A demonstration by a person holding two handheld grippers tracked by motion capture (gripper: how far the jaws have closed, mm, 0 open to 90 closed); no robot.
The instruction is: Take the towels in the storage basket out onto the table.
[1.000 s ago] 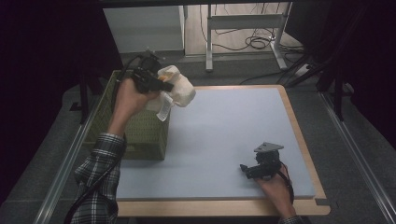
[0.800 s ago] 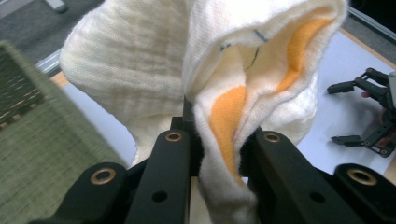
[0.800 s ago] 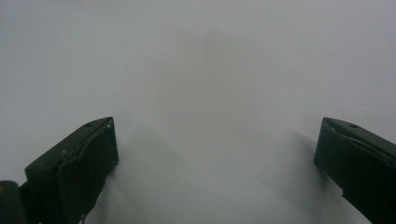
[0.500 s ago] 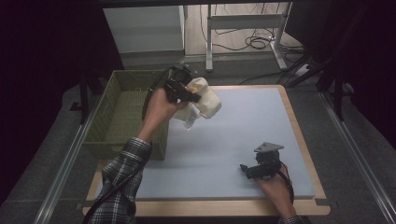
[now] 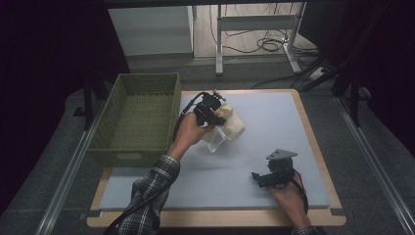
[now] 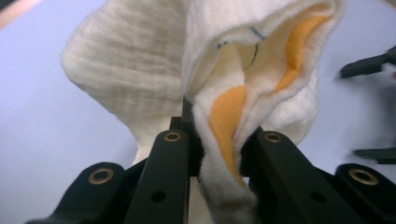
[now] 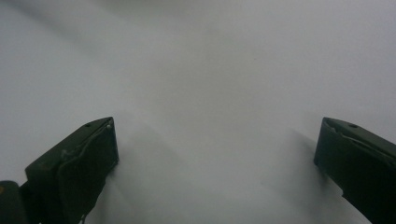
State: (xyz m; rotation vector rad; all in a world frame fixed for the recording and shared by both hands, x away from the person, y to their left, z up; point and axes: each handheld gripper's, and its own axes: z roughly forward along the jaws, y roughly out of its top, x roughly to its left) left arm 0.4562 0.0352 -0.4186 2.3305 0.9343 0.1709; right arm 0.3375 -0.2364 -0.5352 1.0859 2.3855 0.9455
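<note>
Jaws of the left gripper are closed tight on a folded edge of the cream-white soft cloth with orange patches, the fabric pinched between the two black fingers. Jaws of the right gripper stand wide apart with nothing between them, low over the pale blue-grey mat of the wooden-edged table.

Change from the earlier frames: one second ago the left gripper held the cloth above the right rim of the olive-green woven rectangular basket; half a second ago it was just past that rim; now the cloth hangs over the mat, clear of the basket and to its right, lower and nearer the table's middle. The right gripper, resting on the mat near the front right, has not shifted.

Container: the basket sits at the table's left edge, partly overhanging it, its long side running away from the person. Its inside appears bare apart from a few small pale flecks along the far wall, too small to identify.

Orientation of the cloth: bunched rather than spread, so no clear long axis can be given. In the high view a thin, lighter flap hangs from its lower left towards the mat. In the left gripper view the orange patches lie within the inner folds.
</note>
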